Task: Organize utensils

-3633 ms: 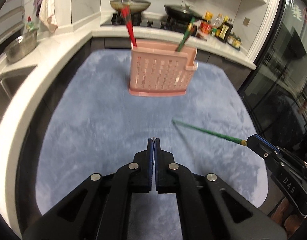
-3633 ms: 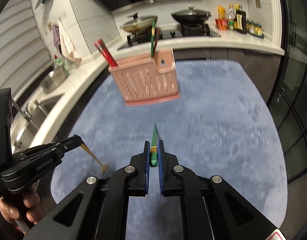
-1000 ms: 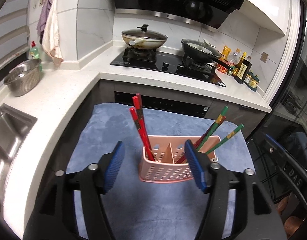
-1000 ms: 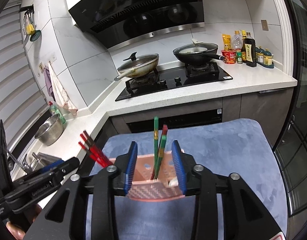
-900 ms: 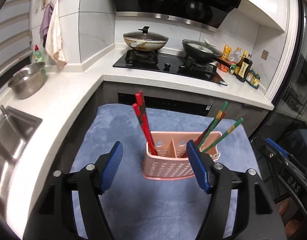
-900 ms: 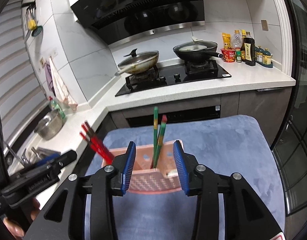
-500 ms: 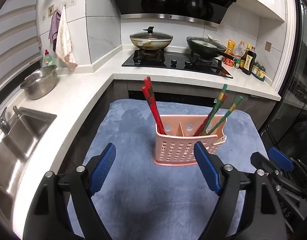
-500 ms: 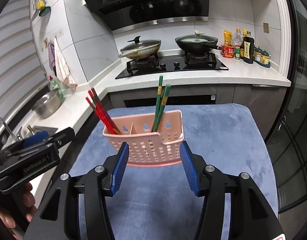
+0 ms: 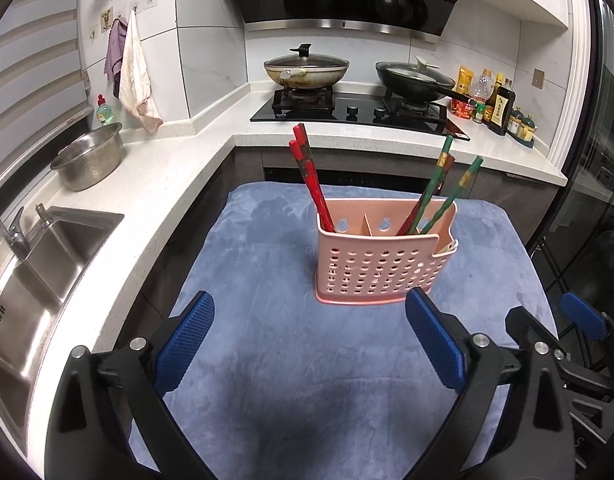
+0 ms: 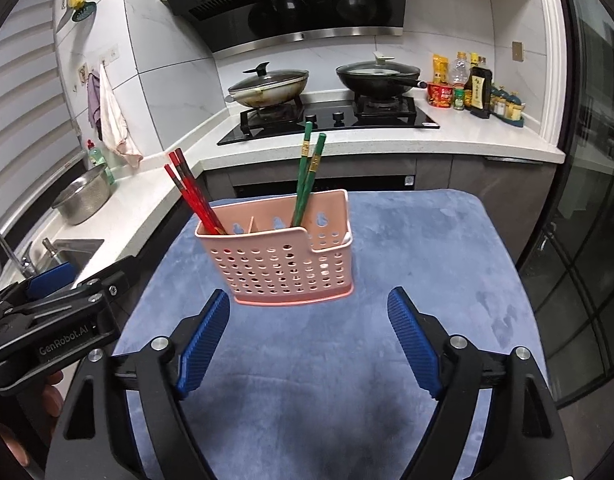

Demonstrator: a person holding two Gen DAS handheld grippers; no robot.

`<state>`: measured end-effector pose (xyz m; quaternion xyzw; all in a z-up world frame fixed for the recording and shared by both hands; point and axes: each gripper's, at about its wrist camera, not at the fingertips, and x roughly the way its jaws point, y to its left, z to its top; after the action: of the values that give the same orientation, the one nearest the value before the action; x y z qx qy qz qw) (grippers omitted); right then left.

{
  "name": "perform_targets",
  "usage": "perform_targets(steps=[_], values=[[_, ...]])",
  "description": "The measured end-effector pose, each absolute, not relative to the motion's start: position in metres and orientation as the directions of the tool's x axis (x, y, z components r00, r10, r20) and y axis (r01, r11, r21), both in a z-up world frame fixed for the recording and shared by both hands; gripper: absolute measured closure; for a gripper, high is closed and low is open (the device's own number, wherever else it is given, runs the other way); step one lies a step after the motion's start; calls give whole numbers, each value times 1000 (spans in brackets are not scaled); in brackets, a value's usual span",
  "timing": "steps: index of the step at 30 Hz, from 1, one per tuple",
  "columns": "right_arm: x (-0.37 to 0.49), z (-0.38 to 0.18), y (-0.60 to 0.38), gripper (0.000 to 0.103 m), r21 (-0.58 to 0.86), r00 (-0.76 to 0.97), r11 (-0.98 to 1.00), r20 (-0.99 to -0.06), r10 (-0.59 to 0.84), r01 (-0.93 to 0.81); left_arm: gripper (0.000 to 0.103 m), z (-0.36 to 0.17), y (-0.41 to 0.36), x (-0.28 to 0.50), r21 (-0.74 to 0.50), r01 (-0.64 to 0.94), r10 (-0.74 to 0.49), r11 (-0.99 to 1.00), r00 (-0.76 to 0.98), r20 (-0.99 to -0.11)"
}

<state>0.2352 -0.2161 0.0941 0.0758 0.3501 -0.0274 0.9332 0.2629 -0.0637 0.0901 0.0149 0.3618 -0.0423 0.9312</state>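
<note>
The pink basket is seen standing upright on the blue mat, roughly at 12 o'clock from both cameras and a bit past the fingertips. It's split by a divider into compartments. The red chopsticks are stuck in the left compartment, leaning toward 11 o'clock, and the green chopsticks are in the right one, tilted toward 1 o'clock. A reddish-brown stick is mixed in with the green ones in the left wrist view, though what it is can't be made out.

The left gripper is spread wide, nothing held, and is kept above the mat on the near side of the basket, not touching it. The right gripper is spread wide too, also with nothing in it, with the basket framed just beyond its blue pads.

Off at 9 o'clock a sink and a metal bowl can be seen on the white counter. At 12 o'clock, further back, two pans are sat on the stove, with bottles lined up at 2 o'clock.
</note>
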Motion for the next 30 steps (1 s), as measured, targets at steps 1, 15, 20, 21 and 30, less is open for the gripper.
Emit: perform_targets(steps=[1, 15, 20, 21, 30], values=[[234, 94, -216, 18, 115, 755, 988, -656, -4, 105, 9, 89, -64, 262, -2, 89, -67, 996, 733, -677], [227, 89, -219, 7, 56, 740, 988, -669, -70, 143, 8, 74, -64, 256, 22, 65, -31, 998, 708, -705], [226, 91, -218, 7, 23, 749, 989, -656, -97, 148, 8, 71, -64, 254, 26, 59, -23, 998, 705, -708], [226, 91, -218, 7, 23, 748, 989, -656, -97, 149, 8, 71, -63, 255, 27, 59, -23, 998, 705, -709], [225, 87, -221, 7, 23, 740, 988, -665, -97, 150, 8, 69, -64, 252, 57, 40, 11, 998, 709, -705]])
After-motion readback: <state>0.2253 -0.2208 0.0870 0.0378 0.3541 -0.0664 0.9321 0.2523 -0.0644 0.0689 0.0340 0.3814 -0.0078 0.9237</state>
